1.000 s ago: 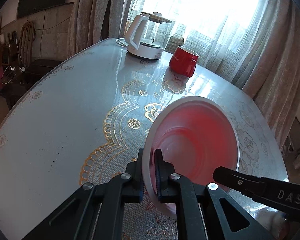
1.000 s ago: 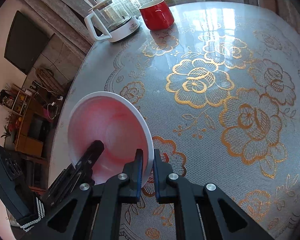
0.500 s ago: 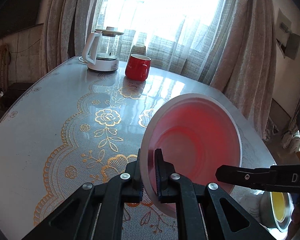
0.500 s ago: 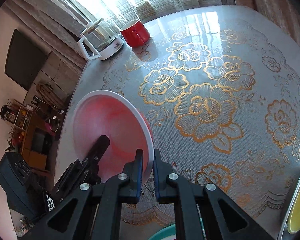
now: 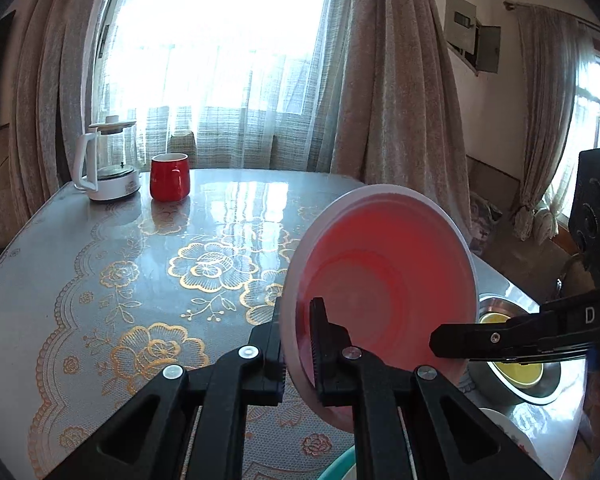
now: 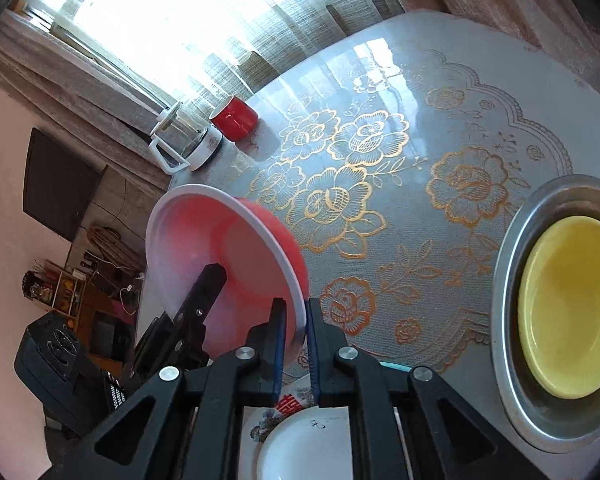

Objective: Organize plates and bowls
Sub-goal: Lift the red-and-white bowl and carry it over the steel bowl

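Above the table (image 5: 100, 248), the red bowl (image 5: 384, 292) hangs tilted on edge, carried between 2 grippers at once. It looks like thin, rigid plastic: light, a bit slick, unlikely to shatter but easy to let pivot, so the white rim is the sensible place to pinch, on 2 opposite sides. The left gripper (image 5: 298, 344) has its jaws narrowed onto the near rim, wall clamped between the pads. The right gripper (image 6: 294, 340) does the same on the other side, jaws nearly together on the rim. Nearby sit a steel basin (image 6: 508, 280) holding a yellow bowl (image 6: 572, 308) and a patterned plate (image 6: 300, 440).
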Action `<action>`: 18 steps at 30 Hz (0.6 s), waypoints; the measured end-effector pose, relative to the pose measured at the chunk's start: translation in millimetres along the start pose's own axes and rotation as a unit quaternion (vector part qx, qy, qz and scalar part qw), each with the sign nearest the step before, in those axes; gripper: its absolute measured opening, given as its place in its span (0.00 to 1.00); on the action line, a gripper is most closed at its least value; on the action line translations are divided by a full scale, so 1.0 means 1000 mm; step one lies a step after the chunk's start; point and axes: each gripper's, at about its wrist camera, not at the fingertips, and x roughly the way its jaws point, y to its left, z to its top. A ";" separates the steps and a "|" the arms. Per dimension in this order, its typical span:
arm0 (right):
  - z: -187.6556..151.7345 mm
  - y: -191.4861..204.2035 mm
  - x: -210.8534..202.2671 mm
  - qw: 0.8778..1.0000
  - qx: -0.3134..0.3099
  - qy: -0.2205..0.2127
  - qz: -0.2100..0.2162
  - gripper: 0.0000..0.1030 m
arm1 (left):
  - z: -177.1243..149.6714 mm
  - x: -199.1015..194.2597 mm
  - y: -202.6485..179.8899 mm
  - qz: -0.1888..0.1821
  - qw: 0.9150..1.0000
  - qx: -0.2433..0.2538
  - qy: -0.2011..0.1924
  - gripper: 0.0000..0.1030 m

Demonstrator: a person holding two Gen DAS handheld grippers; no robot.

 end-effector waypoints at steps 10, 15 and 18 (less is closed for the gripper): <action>-0.017 -0.017 -0.040 0.999 -0.011 -0.037 -0.001 0.12 | 0.010 -0.018 -0.067 0.037 0.986 0.161 -0.012 0.12; -0.017 -0.030 -0.056 0.999 -0.001 -0.043 0.012 0.12 | 0.020 -0.020 -0.099 0.055 0.981 0.187 0.015 0.13; -0.017 -0.042 -0.072 0.998 0.006 -0.060 0.010 0.12 | 0.023 -0.013 -0.118 0.041 0.983 0.176 0.043 0.15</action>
